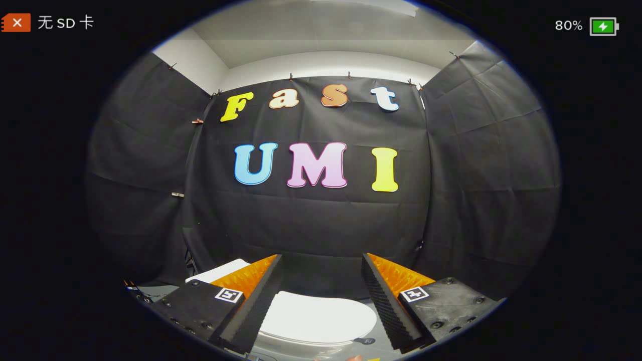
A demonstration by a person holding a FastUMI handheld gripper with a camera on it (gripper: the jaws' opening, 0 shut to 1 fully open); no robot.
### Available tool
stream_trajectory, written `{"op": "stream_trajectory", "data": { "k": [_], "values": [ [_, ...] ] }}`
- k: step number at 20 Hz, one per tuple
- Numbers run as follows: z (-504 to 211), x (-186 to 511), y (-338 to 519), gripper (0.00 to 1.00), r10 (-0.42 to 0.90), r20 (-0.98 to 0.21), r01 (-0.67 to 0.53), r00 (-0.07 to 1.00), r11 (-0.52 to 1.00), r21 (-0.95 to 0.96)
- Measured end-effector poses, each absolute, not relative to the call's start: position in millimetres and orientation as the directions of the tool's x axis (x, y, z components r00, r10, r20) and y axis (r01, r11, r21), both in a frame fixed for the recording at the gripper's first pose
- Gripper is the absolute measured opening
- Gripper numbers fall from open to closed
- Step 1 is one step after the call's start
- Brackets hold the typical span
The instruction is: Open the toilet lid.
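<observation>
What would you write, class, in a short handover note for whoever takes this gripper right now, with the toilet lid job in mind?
Gripper: fingers open, nothing between them, held above the toilet and apart from it.
Toilet lid: white, lying down flat and closed, seen below and between the fingers. The white tank top shows beyond the left finger.
Done: nothing on the lid yet.
Left: lower the fingers to the lid's edge, catch it, swing it up, probably toward the tank.
</observation>
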State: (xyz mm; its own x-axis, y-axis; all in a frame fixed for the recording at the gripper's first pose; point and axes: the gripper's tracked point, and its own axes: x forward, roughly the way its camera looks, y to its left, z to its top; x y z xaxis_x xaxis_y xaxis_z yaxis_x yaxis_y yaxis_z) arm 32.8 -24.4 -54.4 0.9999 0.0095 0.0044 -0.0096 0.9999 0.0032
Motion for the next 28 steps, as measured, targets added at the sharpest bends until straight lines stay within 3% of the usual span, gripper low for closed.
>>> {"op": "stream_trajectory", "data": {
  "k": [7, 14, 28],
  "values": [
    [-93.1, 51.0, -45.8, 0.98, 0.084, -0.067, -0.074, 0.994, 0.987, 0.139],
    [-154.2, 67.2, -87.1, 0.98, 0.114, -0.189, -0.045, 0.975, 0.94, 0.337],
    [-348.7, 78.6, -208.3, 0.98, 0.107, -0.395, 0.232, 0.912, 0.661, 0.713]
  ]
}}
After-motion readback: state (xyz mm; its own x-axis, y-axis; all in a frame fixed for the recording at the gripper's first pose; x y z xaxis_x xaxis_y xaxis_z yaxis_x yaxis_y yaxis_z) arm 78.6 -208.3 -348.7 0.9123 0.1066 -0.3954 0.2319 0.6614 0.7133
